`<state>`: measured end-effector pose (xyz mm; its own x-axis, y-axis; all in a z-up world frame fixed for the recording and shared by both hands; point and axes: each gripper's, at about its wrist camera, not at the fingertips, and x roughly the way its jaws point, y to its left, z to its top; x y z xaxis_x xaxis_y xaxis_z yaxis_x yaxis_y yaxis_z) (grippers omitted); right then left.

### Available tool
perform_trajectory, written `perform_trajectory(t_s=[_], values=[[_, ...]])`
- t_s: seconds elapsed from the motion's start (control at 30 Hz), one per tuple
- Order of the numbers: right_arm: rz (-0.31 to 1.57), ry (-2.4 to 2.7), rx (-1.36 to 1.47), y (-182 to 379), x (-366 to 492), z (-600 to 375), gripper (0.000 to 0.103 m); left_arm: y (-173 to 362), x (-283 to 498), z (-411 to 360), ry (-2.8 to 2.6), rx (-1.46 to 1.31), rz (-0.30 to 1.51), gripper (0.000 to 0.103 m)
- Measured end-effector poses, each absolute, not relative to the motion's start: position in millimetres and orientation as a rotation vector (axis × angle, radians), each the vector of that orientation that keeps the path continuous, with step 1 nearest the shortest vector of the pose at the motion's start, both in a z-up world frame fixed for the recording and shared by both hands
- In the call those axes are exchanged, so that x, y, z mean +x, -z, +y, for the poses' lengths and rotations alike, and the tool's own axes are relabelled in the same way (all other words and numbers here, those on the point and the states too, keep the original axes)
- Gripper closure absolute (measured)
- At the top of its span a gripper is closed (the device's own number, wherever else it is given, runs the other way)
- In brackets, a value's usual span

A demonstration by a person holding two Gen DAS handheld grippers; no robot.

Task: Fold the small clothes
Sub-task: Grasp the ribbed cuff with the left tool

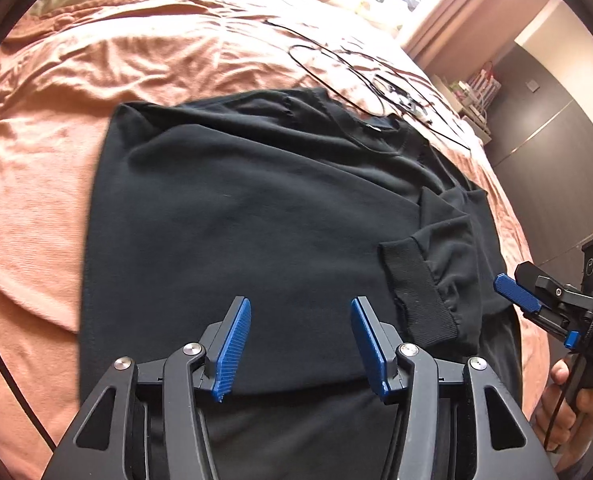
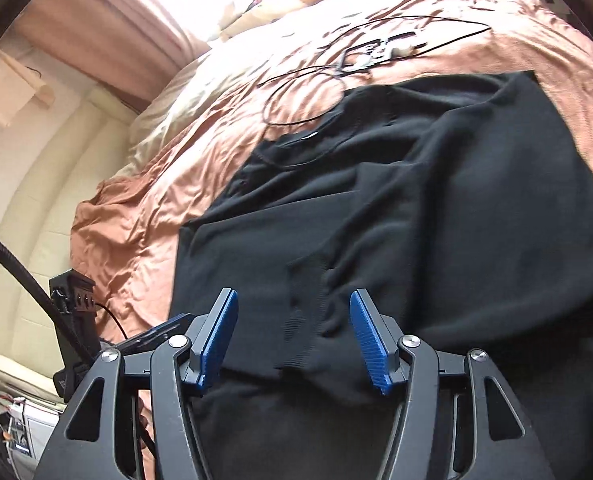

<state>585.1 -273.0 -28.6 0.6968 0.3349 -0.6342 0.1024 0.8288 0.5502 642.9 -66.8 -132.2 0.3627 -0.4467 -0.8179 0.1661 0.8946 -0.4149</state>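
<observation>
Hovering over a black top [image 1: 256,208], the left gripper [image 1: 300,344] has its blue pads [image 1: 232,348] set roughly halfway apart, with nothing pinched between them; only flat dark cloth shows in the gap. The right gripper [image 2: 294,340] stands about as wide, and its jaws likewise grip nothing, though a ribbed sleeve cuff [image 2: 304,320] lies in the space between the pads, underneath them. Whether either pad brushes the fabric cannot be told.

In the left wrist view the top spreads from 6 o'clock up toward 12 o'clock on a wrinkled pink bedspread [image 1: 36,208], its sleeve folded inward at 3 o'clock, the cuff [image 1: 416,292] just beside the gripper's right pad. The right gripper [image 1: 512,292] enters at 3 o'clock, held by a hand [image 1: 568,408] at 4 o'clock. In the right wrist view the top [image 2: 476,200] fills the area from 6 o'clock to 2 o'clock.

A thin black cable [image 1: 336,68] loops on the bedspread at 1 o'clock, crossing the collar. The lower hem is hidden behind both grippers' frames, and the items at the head of the bed are washed out by window glare.
</observation>
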Motion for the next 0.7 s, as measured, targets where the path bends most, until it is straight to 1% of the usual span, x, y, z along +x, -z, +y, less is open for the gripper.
perform_trajectory(t_s=[0.3,0.67,0.7], values=[[0.797,0.059,0.542,45,568,-350,0.047,145,644,-125,0.467,-0.280,1.171,0.049],[0.810,0.203,0.492,64,509,-424,0.047,165,653,-178,0.530,-0.293,1.225,0.049],[0.811,0.214,0.487,66,506,-428,0.047,168,653,-182,0.535,-0.295,1.237,0.051]])
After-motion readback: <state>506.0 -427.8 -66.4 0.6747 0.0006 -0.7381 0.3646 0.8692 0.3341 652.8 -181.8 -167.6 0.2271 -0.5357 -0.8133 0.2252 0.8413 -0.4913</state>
